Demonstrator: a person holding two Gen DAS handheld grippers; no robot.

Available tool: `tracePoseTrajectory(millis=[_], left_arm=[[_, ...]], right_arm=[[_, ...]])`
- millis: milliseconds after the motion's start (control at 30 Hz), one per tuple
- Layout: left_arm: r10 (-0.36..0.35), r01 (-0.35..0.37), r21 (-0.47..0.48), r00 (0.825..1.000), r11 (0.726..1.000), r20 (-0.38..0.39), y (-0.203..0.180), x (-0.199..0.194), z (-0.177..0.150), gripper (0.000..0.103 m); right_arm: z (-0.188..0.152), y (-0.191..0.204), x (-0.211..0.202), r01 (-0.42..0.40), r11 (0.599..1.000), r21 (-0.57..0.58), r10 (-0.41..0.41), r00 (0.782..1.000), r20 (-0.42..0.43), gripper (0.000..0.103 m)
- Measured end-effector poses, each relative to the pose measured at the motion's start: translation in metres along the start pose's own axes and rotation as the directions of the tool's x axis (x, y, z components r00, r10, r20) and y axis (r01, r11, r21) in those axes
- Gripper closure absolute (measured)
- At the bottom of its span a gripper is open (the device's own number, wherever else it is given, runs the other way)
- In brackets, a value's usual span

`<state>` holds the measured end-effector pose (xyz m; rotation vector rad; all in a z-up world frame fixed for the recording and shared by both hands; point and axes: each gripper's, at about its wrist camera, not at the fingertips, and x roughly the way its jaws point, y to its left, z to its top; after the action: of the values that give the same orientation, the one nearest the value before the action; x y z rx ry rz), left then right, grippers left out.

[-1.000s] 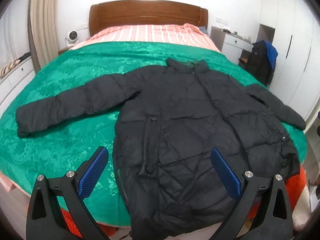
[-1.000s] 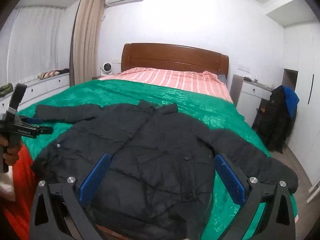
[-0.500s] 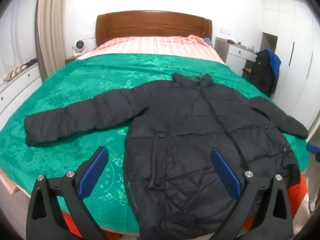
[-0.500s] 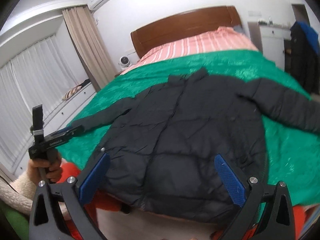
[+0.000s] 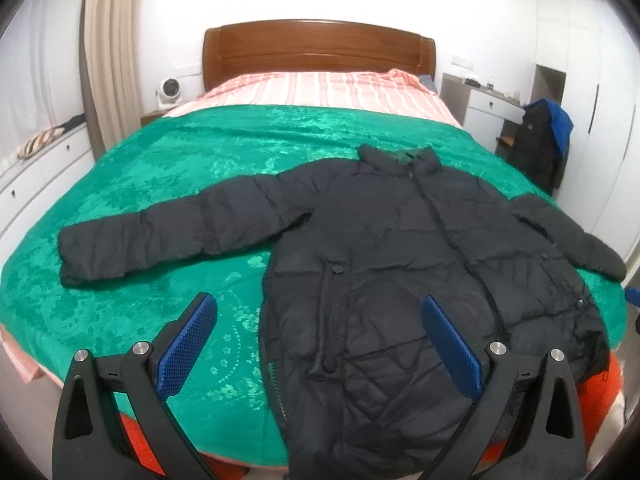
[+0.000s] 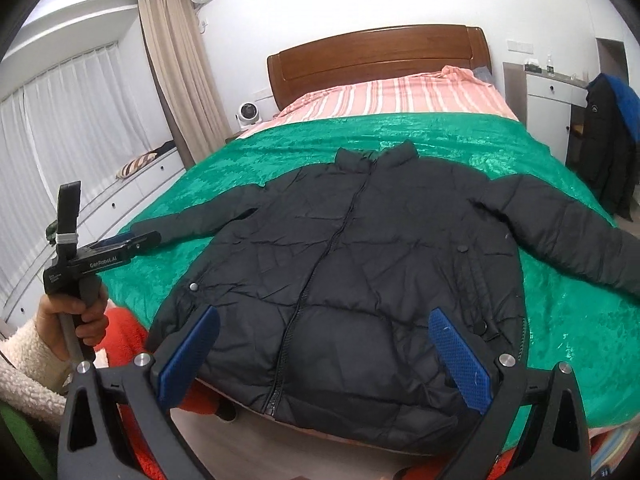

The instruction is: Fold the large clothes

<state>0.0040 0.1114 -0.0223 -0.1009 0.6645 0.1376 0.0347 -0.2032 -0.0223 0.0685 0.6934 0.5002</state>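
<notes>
Both my left gripper [image 5: 318, 340] and right gripper [image 6: 322, 354] gape, holding nothing. Black puffer jacket [image 6: 352, 264] looks soft, bulky, slick; I'd pinch sleeve cuff [image 5: 80, 256].

I look from the foot of the bed [image 5: 168, 168] in both views, facing its headboard [image 5: 318, 50], each lens set behind its own blue fingertips. The left wrist camera stands off the foot's left part; the right wrist camera stands further right, lower and nearer the edge. Both share the black jacket [image 5: 400, 264] [image 6: 352, 272], green cover and headboard [image 6: 380, 60]. The right view also takes in the left gripper [image 6: 132, 242].
</notes>
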Motion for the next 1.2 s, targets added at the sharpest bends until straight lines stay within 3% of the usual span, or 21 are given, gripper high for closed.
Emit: tracePoseTrajectory(millis=[100, 200, 300, 400, 467, 533, 633, 700, 733, 800, 867, 933, 1000, 1033, 1067, 1100, 1167, 1200], left_arm=[[0.012, -0.012, 0.01, 1.0, 1.0, -0.003, -0.002, 0.001, 0.0, 0.001], [0.022, -0.022, 0.021, 1.0, 1.0, -0.008, -0.004, 0.003, 0.0, 0.001], [0.033, -0.033, 0.026, 0.999, 0.999, -0.003, -0.004, 0.003, 0.0, 0.001], [0.034, -0.033, 0.022, 0.999, 0.999, -0.005, -0.003, 0.004, 0.0, 0.001], [0.036, -0.036, 0.018, 0.999, 0.999, -0.008, -0.001, 0.005, -0.002, 0.001], [0.042, -0.041, 0.014, 0.999, 0.999, -0.01, 0.001, 0.006, -0.003, 0.001], [0.049, -0.049, -0.001, 0.999, 0.999, -0.018, 0.004, 0.009, -0.005, 0.001], [0.053, -0.053, -0.011, 0.998, 0.999, -0.025, 0.005, 0.012, -0.006, 0.001], [0.056, -0.056, -0.013, 0.998, 0.998, -0.029, 0.005, 0.013, -0.006, 0.001], [0.062, -0.062, -0.009, 0.997, 0.998, -0.038, 0.004, 0.017, -0.006, 0.001], [0.067, -0.068, -0.004, 0.997, 0.998, -0.045, 0.001, 0.02, -0.006, 0.001], [0.071, -0.071, -0.007, 0.996, 0.997, -0.058, -0.001, 0.024, -0.006, 0.001], [0.062, -0.064, -0.026, 0.995, 0.998, -0.075, -0.003, 0.027, -0.007, 0.001], [0.057, -0.06, -0.034, 0.995, 0.998, -0.078, -0.002, 0.028, -0.008, 0.001], [0.055, -0.058, -0.038, 0.995, 0.998, -0.078, -0.002, 0.028, -0.009, 0.001], [0.055, -0.058, -0.039, 0.996, 0.998, -0.077, -0.001, 0.028, -0.01, 0.001], [0.062, -0.065, -0.035, 0.995, 0.997, -0.076, 0.001, 0.03, -0.014, 0.001], [0.067, -0.07, -0.035, 0.995, 0.997, -0.076, 0.002, 0.031, -0.015, 0.001]], right_arm=[[-0.002, -0.006, 0.002, 0.021, 1.0, 0.009, -0.021, 1.0, -0.002, 0.0], [-0.003, -0.019, 0.0, 0.134, 0.991, -0.023, -0.133, 0.991, 0.015, 0.0], [0.0, -0.051, -0.004, 0.244, 0.969, -0.038, -0.243, 0.97, 0.033, 0.0], [0.004, -0.115, -0.011, 0.345, 0.937, 0.052, -0.346, 0.938, 0.02, 0.0], [-0.002, -0.182, -0.022, 0.389, 0.891, 0.233, -0.401, 0.916, 0.004, 0.0], [-0.018, -0.25, -0.036, 0.343, 0.82, 0.458, -0.388, 0.922, 0.004, 0.0], [-0.058, -0.346, -0.054, 0.261, 0.61, 0.748, -0.393, 0.92, -0.001, 0.0], [-0.078, -0.386, -0.059, 0.208, 0.504, 0.838, -0.399, 0.917, 0.013, 0.001], [-0.083, -0.4, -0.06, 0.167, 0.478, 0.862, -0.396, 0.917, 0.043, 0.002], [-0.08, -0.416, -0.057, 0.098, 0.487, 0.868, -0.367, 0.924, 0.101, 0.002], [-0.072, -0.432, -0.046, 0.104, 0.477, 0.873, -0.351, 0.933, 0.08, 0.004], [-0.073, -0.446, -0.036, 0.148, 0.42, 0.896, -0.384, 0.923, 0.028, 0.007], [-0.074, -0.455, -0.033, 0.133, 0.351, 0.927, -0.416, 0.909, 0.027, 0.01], [-0.072, -0.455, -0.034, 0.146, 0.35, 0.925, -0.428, 0.904, 0.019, 0.012], [-0.063, -0.455, -0.033, 0.191, 0.37, 0.909, -0.447, 0.894, -0.006, 0.031], [-0.052, -0.452, -0.033, 0.265, 0.392, 0.881, -0.479, 0.877, -0.051, 0.06], [-0.028, -0.441, -0.035, 0.397, 0.43, 0.811, -0.552, 0.826, -0.112, 0.082], [-0.011, -0.43, -0.039, 0.436, 0.462, 0.772, -0.581, 0.807, -0.108, 0.084]])
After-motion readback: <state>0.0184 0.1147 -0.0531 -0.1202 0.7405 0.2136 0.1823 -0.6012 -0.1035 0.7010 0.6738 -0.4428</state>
